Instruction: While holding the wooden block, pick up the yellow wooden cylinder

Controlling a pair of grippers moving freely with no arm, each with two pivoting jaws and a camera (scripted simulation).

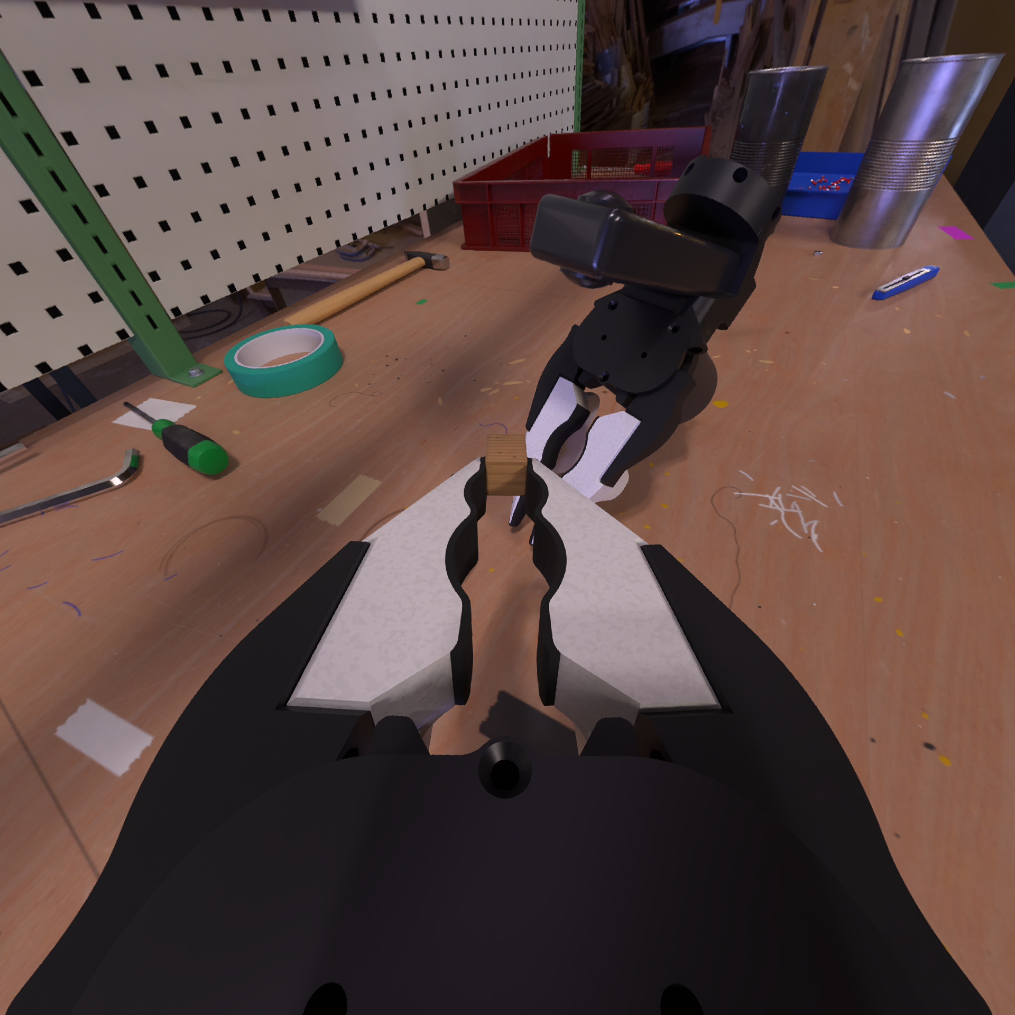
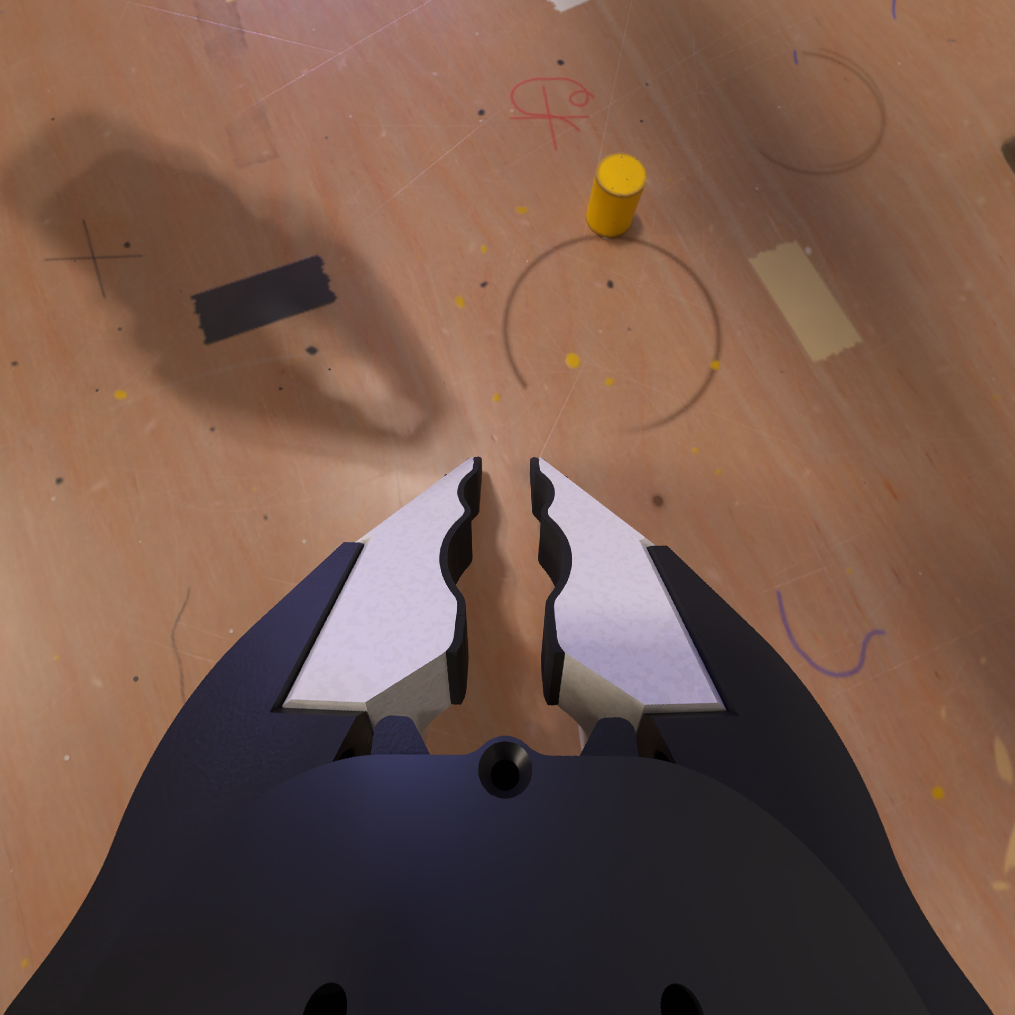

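Note:
My left gripper (image 1: pixel 506 473) is shut on a small wooden block (image 1: pixel 506 464), held at the fingertips above the workbench. My right gripper (image 2: pixel 506 466) is open and empty, pointing down at the bench. It also shows in the left wrist view (image 1: pixel 571 467), just beyond and right of the block. The yellow wooden cylinder (image 2: pixel 614 195) stands upright on the bench in the right wrist view, ahead of the right fingertips and a little to the right, well apart from them. The cylinder does not show in the left wrist view.
A green tape roll (image 1: pixel 284 358), a hammer (image 1: pixel 367 288), a green-handled screwdriver (image 1: pixel 189 441) and a metal hex key (image 1: pixel 71 494) lie left by the pegboard (image 1: pixel 274 137). A red crate (image 1: pixel 571 181), two metal tubes (image 1: pixel 901 154) and a blue bin (image 1: pixel 818 184) stand behind. A blue utility knife (image 1: pixel 906 282) lies right.

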